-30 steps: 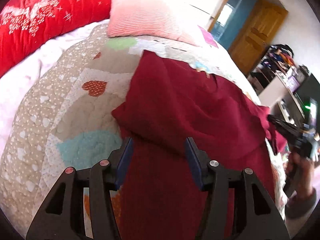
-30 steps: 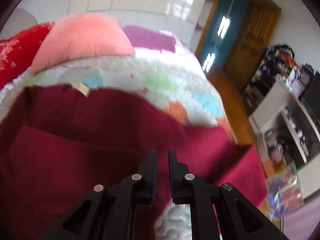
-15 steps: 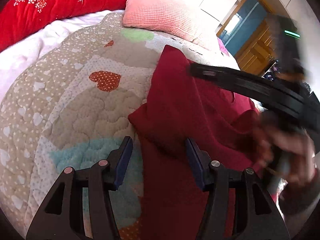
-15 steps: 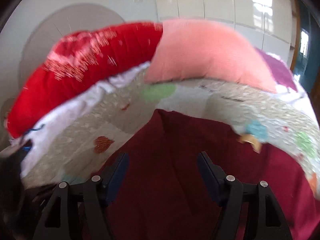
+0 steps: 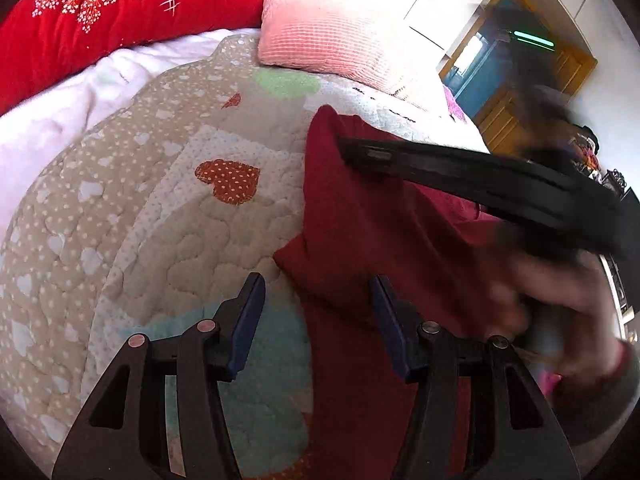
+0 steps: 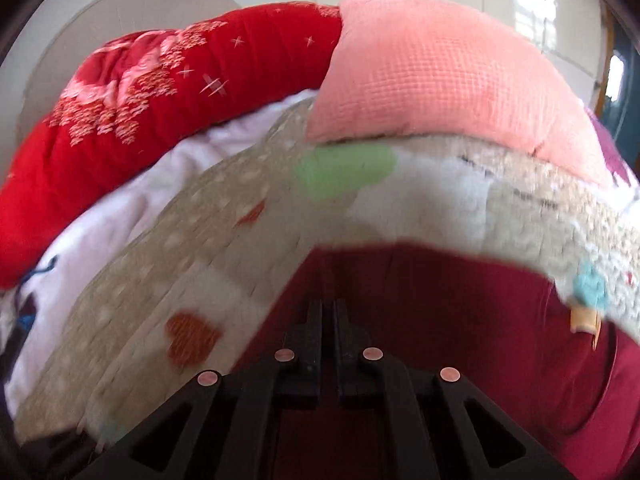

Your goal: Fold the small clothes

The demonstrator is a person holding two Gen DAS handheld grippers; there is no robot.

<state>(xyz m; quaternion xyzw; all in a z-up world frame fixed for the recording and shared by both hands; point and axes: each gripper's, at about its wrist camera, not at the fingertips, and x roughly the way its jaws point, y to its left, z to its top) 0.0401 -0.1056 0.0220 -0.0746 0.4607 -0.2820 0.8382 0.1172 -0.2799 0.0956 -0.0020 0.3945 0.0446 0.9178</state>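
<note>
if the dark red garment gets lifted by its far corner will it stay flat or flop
Probably flop: the dark red garment already lies folded over itself with soft creases on the quilt, so it looks limp. It seems thin, so likely light. The right tool looks shut at its far edge; the hanging part would likely drag and bunch.

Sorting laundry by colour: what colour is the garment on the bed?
Dark red garment, clearest in left wrist view.

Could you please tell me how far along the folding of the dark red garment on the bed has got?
Early on. Done: the garment lies spread on the quilt, with one flap already lying folded over its left side. In hand: the right tool is closed near the garment's far corner, though cloth between its fingers isn't visible; the left tool is open above the near edge. Left: the remaining folds; no compact bundle yet.
</note>
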